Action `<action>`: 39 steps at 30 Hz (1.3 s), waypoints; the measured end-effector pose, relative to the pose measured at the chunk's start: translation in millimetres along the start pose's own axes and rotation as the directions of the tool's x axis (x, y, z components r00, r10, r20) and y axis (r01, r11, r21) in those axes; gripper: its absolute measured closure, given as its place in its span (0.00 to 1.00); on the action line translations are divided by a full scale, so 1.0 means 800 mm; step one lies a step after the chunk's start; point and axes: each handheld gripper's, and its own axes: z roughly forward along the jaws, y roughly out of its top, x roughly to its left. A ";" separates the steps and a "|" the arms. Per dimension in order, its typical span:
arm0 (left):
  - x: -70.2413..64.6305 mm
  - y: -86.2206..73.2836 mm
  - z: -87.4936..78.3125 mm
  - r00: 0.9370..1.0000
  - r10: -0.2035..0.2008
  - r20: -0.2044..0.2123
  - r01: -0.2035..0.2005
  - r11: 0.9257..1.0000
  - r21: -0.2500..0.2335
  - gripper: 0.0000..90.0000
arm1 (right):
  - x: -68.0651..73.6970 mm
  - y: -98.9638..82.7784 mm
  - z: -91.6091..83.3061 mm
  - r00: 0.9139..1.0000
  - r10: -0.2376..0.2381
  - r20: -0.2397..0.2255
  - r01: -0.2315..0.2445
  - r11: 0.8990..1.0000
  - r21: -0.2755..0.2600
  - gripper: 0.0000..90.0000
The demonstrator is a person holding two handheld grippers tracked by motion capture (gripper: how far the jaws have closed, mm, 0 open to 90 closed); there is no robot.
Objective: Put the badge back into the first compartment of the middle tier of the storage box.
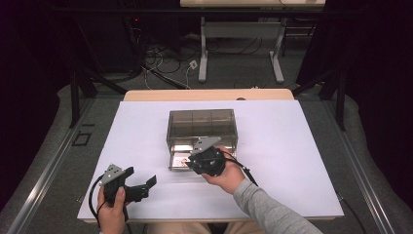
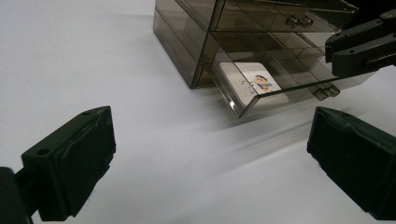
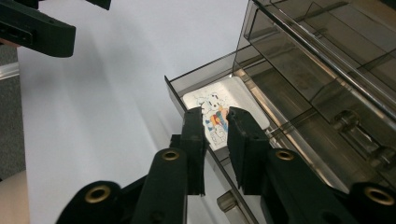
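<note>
A smoky see-through drawer cabinet point(image 1: 202, 122) stands mid-table. Its bottom drawer point(image 2: 247, 105) is pulled out toward me, and a white card with a cartoon figure point(image 3: 219, 105) lies flat inside it. My right gripper point(image 3: 215, 126) hangs over the drawer's front wall point(image 3: 175, 91), jaws a narrow gap apart. The card shows through that gap and nothing is pressed between the pads. The same gripper point(image 1: 191, 164) sits at the drawer's front in the high view. My left gripper point(image 1: 143, 185) rests low at the front left of the table, wide open and empty, facing the cabinet point(image 2: 187, 51).
The white tabletop point(image 1: 292, 161) stretches bare to the right and left of the cabinet. The top drawer with its small handle point(image 2: 299, 21) is closed. Beyond the table stand another table's legs point(image 1: 203, 58) and cables on the floor.
</note>
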 end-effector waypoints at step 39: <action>-0.001 -0.001 0.000 1.000 0.000 -0.003 0.000 1.000 -0.001 0.02 | -0.002 -0.058 -0.030 0.992 0.127 -0.003 -0.126 0.991 -0.052 1.00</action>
